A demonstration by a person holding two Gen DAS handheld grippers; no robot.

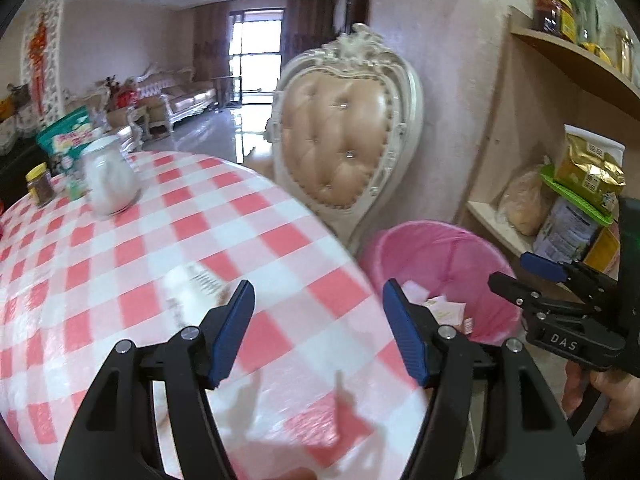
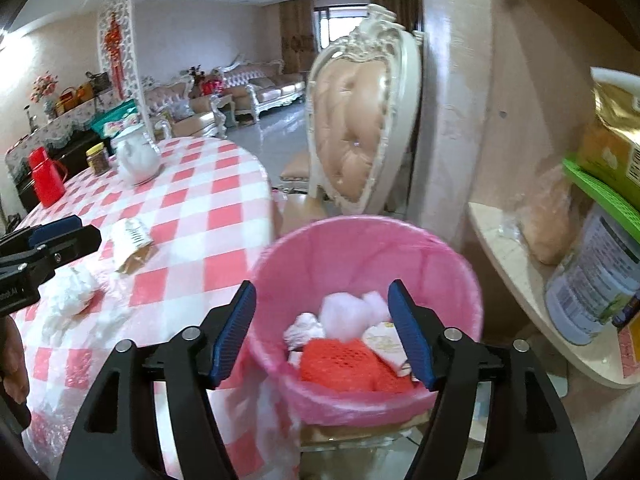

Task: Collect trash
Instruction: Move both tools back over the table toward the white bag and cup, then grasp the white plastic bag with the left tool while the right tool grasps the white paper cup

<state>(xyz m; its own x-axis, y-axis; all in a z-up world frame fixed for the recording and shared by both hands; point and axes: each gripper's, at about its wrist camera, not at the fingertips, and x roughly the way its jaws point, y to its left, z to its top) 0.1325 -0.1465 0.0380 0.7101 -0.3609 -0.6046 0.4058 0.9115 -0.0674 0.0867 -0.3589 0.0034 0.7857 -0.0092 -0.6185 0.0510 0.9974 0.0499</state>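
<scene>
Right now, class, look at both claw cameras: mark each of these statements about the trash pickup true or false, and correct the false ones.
1. The bin has a pink liner. True.
2. The right claw grips a tissue. False: it is open and empty above the bin.
3. A wrapper lies on the table. True.
4. The bin is empty. False: red netting and paper lie inside.
5. The left claw is open. True.
</scene>
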